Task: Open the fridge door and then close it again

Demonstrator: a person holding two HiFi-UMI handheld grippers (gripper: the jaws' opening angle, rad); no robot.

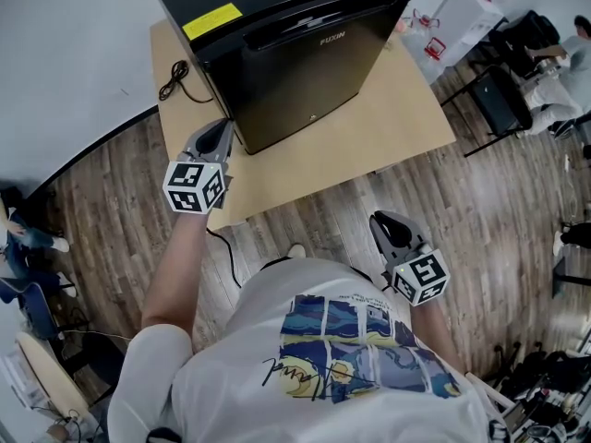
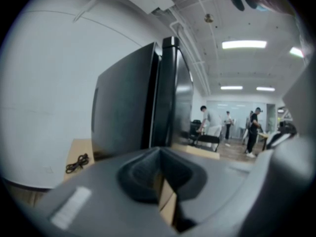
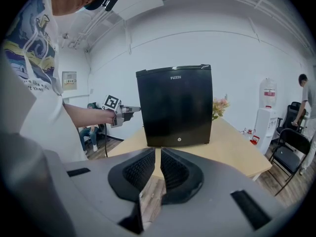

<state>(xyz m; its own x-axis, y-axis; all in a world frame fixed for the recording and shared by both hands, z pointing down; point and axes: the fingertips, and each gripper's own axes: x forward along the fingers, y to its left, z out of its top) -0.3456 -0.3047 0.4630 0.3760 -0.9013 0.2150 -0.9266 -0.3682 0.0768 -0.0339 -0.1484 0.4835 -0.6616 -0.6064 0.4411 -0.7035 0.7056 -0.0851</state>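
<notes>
A black mini fridge [image 1: 295, 63] stands on a wooden table [image 1: 388, 127], its door closed and facing me. My left gripper [image 1: 222, 129] is shut and empty, its tips just beside the fridge's front left corner. In the left gripper view the shut left gripper [image 2: 159, 154] looks along the fridge's side [image 2: 128, 107] and door edge. My right gripper [image 1: 381, 220] hangs low near my body, off the table's front edge, shut with nothing in it. The right gripper view shows the right gripper [image 3: 158, 154] facing the fridge front [image 3: 175, 107], with the left gripper [image 3: 133, 110] at the fridge's left.
A coiled black cable [image 1: 174, 79] lies on the table left of the fridge. Folding chairs [image 1: 503, 100] stand on the wood floor at the right, and a white water dispenser [image 3: 268, 107] behind the table. People stand in the background.
</notes>
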